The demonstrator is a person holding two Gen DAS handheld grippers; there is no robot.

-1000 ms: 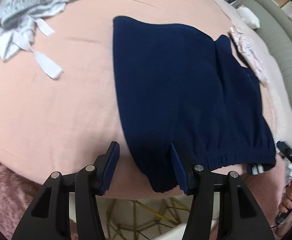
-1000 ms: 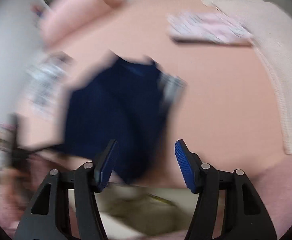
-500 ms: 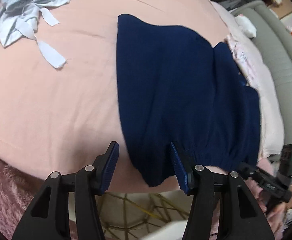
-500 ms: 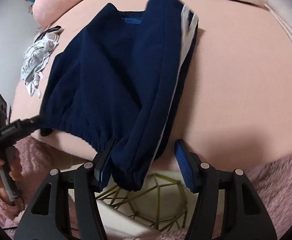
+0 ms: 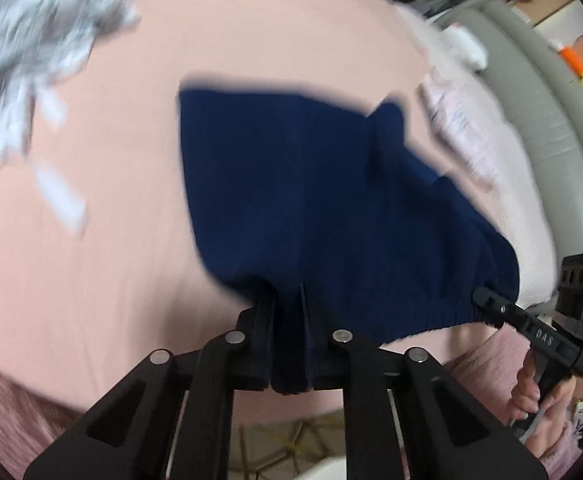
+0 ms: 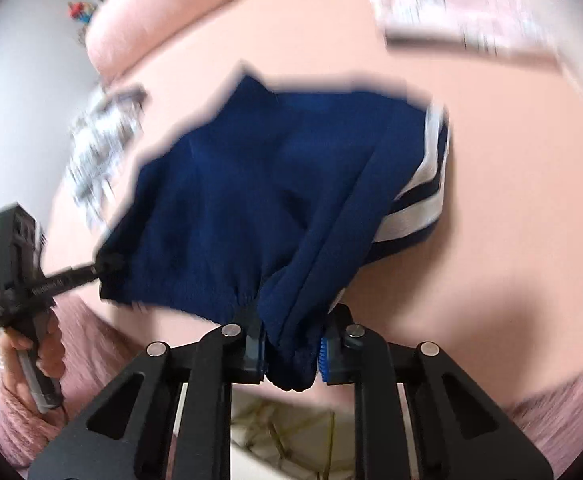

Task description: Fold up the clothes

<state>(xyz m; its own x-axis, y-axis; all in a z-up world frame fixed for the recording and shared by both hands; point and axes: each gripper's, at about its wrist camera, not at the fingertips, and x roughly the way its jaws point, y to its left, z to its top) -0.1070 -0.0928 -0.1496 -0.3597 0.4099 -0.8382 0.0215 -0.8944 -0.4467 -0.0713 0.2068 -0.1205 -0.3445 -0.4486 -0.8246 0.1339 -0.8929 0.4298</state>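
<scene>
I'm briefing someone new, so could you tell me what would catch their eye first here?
The navy shorts, spread mid-bed on the pink sheet, dominate both views. The left gripper and right gripper are each clamped on the elastic waistband at the near edge. A crumpled grey garment lies far left.

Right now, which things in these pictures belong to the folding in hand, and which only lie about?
In use:
- navy shorts, waistband gripped at both ends
- left claw, shut on the waistband
- right claw, shut on the waistband

Lying about:
- grey and white garment, crumpled on the pink sheet
- pink printed garment, already folded flat
- pink pillow
</scene>
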